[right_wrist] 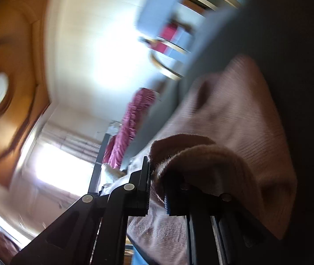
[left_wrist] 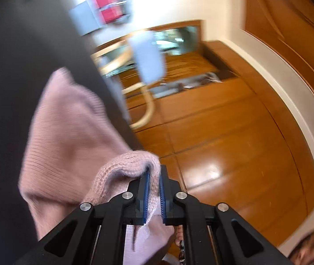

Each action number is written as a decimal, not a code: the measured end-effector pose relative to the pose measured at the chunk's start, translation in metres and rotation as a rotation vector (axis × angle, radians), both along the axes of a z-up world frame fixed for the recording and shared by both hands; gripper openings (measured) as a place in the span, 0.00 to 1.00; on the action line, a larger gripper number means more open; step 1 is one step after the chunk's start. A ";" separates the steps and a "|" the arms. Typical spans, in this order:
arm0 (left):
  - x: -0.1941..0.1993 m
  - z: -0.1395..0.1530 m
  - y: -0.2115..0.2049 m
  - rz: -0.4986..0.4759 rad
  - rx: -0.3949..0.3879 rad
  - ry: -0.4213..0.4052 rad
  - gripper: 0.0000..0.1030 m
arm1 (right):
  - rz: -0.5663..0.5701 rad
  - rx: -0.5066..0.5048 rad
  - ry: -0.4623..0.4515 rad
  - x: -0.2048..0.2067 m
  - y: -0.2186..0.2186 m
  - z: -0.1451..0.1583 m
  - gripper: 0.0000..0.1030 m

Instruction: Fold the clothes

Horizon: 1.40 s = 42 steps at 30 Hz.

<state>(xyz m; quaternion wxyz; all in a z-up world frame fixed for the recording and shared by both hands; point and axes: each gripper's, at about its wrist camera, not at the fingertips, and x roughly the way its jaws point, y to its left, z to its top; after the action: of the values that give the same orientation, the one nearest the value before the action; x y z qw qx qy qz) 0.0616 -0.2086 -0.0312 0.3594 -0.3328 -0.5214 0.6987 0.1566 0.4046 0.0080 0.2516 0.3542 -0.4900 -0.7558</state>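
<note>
Pink knit sweater (left_wrist: 68, 132) is pinched in both grippers — the left gripper (left_wrist: 154, 190) clamps a rolled edge at lower centre, the right gripper (right_wrist: 157, 187) another bunched edge. From each, the cloth trails up — left frame's left, right frame's right — over a dark surface (left_wrist: 24, 55).

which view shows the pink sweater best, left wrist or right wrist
The left wrist view. The pink sweater is well lit there, its knit ribs clear, an edge pinched in the left gripper. The right wrist view shows it shadowed and blurred, bunched over the right gripper.
</note>
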 end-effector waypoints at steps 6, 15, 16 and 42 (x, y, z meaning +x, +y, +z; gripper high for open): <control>-0.025 -0.038 -0.004 0.015 0.104 -0.196 0.10 | -0.009 -0.043 -0.148 -0.036 0.001 -0.018 0.17; -0.059 -0.026 -0.002 0.080 0.093 -0.220 0.17 | -0.024 -0.155 -0.089 -0.083 0.006 -0.009 0.62; -0.063 -0.026 -0.002 0.095 0.068 -0.218 0.17 | -0.032 -0.161 -0.080 -0.088 0.006 -0.011 0.62; 0.066 -0.004 -0.008 -0.122 -0.332 0.060 0.18 | 0.416 0.754 0.422 -0.024 -0.308 0.064 0.45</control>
<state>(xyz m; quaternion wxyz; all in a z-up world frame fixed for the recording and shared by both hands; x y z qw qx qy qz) 0.1279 -0.2167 -0.0354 0.3568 -0.3975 -0.3668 0.7617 0.1324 0.0966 0.0716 0.3456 0.3499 -0.0386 -0.8699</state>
